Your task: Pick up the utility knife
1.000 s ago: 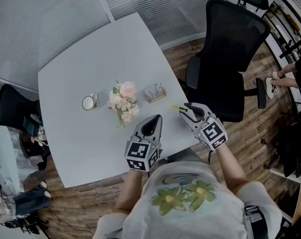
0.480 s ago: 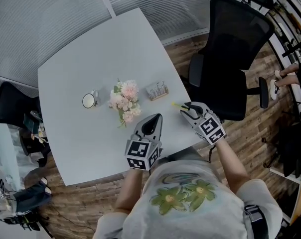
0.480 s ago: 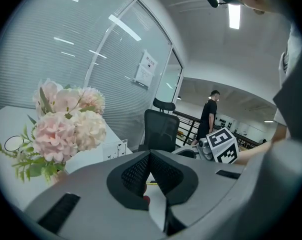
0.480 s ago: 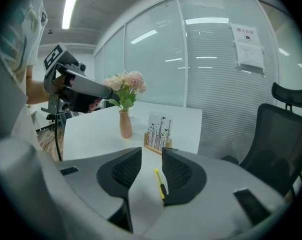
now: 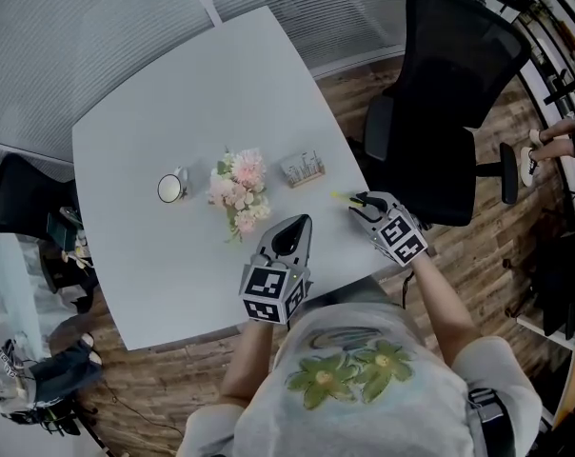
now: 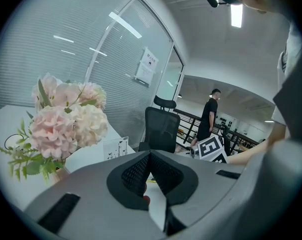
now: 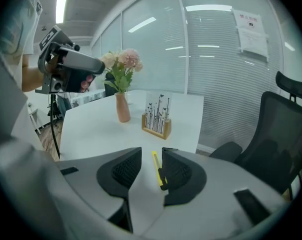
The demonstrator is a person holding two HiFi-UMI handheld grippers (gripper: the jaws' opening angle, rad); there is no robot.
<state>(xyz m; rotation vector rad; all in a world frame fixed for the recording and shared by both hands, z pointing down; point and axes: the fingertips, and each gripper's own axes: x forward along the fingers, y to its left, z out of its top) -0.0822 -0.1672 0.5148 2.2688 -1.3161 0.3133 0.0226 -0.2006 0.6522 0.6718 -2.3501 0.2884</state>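
- The right gripper (image 7: 151,156) has its jaws spread, with the utility knife (image 7: 157,170) lying in the gap. The yellow handle runs lengthwise along the jaws and sits hard against the pad on the 3 o'clock side. The pad on the 9 o'clock side stands clear of it.
- No squeeze shows yet, and the knife looks to be resting flat on the white table (image 5: 173,93) near its edge.
- By my reading the approach and line-up are done. Closing the jaws on the handle and lifting it off the table are left.
- The off-centre fit is a small risk: as the jaws close, the far pad may push the knife sideways before it is gripped.
- The left gripper (image 6: 150,156) has its pads pressed together at the tips and holds nothing. In the head view it hovers over the table at about 8 o'clock from the knife and takes no part.
- Further out in the right gripper view, a wooden card stand (image 7: 156,115) is at 12 o'clock beyond the jaws and a vase of pink flowers (image 7: 122,71) at 11 o'clock, both well apart from the knife.
- A black office chair (image 5: 440,84) stands off the table at about 1 o'clock in the head view.
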